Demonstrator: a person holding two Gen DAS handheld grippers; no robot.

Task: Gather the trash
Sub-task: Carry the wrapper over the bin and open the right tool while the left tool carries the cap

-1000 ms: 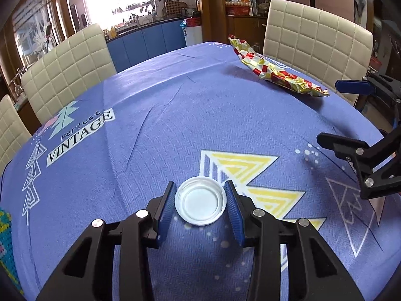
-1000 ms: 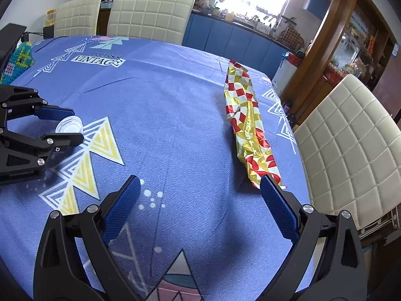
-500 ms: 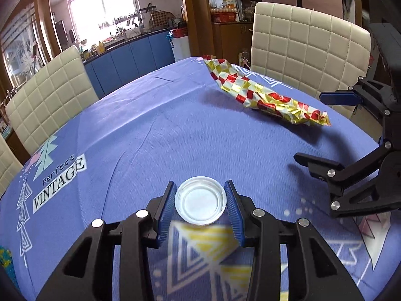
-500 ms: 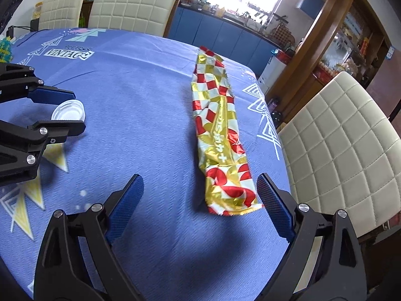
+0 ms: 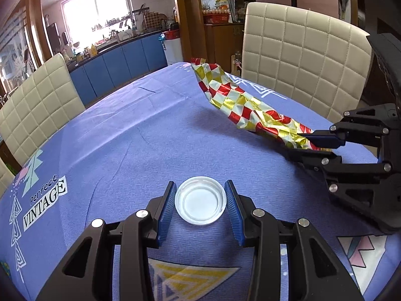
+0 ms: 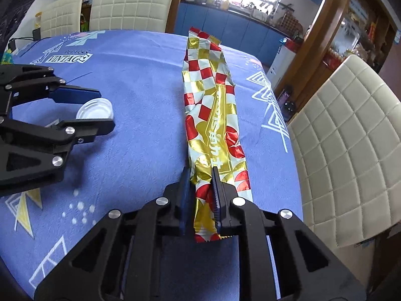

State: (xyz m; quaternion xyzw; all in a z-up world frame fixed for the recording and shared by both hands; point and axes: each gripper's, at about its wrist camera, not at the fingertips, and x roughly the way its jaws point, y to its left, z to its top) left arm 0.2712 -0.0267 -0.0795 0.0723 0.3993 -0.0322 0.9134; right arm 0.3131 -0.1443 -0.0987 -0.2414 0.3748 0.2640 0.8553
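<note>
Now | right gripper (image 6: 200,188) fingers pinch wrapper (image 6: 213,115) end | left gripper (image 5: 200,203) fingers clasp white lid (image 5: 200,203)

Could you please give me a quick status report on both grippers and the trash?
Left gripper holds white lid. Right gripper shut on foil wrapper. Wrapper mostly on tablecloth. Nothing in the way.

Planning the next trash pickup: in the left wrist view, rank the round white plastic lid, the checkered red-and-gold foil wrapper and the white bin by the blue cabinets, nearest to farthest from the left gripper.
1. Round white plastic lid: between the left gripper's pads.
2. Checkered red-and-gold foil wrapper: ahead, right, on the tablecloth.
3. White bin: beyond the table, by the blue cabinets.
</note>
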